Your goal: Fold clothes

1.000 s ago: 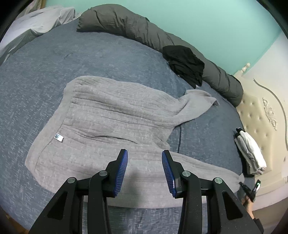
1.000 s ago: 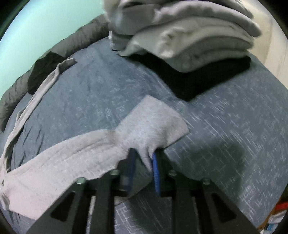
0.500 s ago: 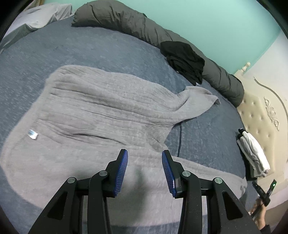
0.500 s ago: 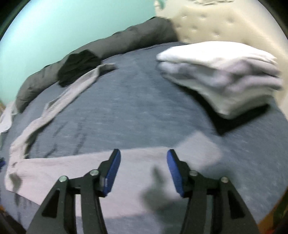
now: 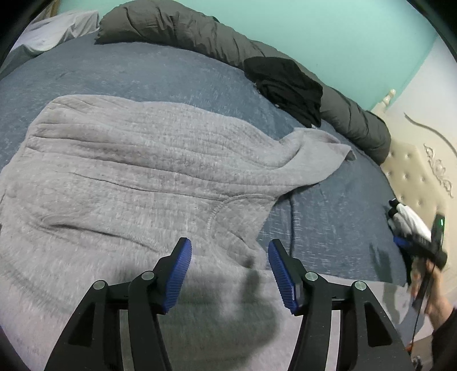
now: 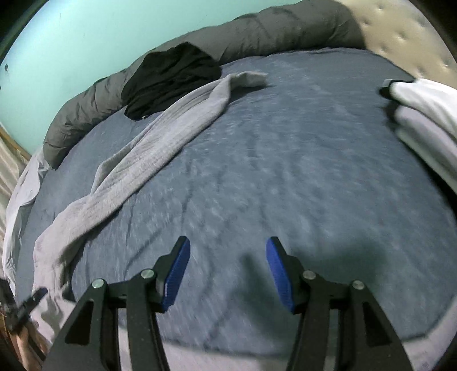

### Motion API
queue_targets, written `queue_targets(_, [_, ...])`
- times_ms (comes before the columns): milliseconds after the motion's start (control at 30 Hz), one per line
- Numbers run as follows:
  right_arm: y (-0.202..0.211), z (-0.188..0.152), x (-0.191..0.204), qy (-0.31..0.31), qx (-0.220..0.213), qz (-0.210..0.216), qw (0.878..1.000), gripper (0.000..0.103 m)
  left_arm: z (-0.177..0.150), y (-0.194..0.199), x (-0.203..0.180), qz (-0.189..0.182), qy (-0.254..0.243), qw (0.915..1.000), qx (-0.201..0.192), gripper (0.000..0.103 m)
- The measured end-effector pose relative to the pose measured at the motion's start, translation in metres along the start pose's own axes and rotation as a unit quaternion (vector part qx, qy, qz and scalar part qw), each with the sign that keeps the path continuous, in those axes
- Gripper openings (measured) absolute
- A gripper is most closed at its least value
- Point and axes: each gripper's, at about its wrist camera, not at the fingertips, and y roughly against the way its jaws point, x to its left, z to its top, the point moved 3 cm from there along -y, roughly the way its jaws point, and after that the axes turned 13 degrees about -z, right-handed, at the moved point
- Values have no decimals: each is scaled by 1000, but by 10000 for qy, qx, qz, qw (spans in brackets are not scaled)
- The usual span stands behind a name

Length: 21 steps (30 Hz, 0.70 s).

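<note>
A grey knit sweater (image 5: 128, 177) lies spread flat on the blue bedspread (image 5: 328, 217). Its far sleeve (image 5: 314, 154) reaches toward the back right. My left gripper (image 5: 228, 248) hovers low over the sweater near where the near sleeve joins the body. Its jaws are opening, and the pads press on nothing. In the right wrist view the far sleeve (image 6: 160, 148) runs diagonally from lower left to a cuff at the top. My right gripper (image 6: 227, 251) stands open over bare bedspread (image 6: 285, 157). The near sleeve (image 6: 200, 354) is a pale strip under its fingers.
A black garment (image 5: 288, 85) rests against a rolled dark grey duvet (image 5: 185, 25) along the back. A stack of folded clothes (image 6: 425, 114) sits at the right by the cream tufted headboard (image 5: 414, 171). A person's hand (image 5: 434, 302) shows at the right edge.
My left gripper sank closer to the sweater and its jaws widened. My right gripper let go of the sleeve cuff, opened, and swung left away from the folded stack.
</note>
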Motion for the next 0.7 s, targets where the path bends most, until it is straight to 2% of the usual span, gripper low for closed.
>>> queue_targets(200, [-47,40,44,51,27,79,10000,56,2,-8,7,50,-18,10000,-84,63])
queue_targets(267, [-61,53,55,52,16,97,9999,56,1,-12,7,51,-27,9999,-85,67])
queue_targets(500, [-101,89,78,-236,36,210,9995,56,3,-19,5,101,-80,9998,-177,67])
queue_targets(700, [-125,107,93,-393,49,307,9987,56,3,-22,8,82,-14,9998,-204,67])
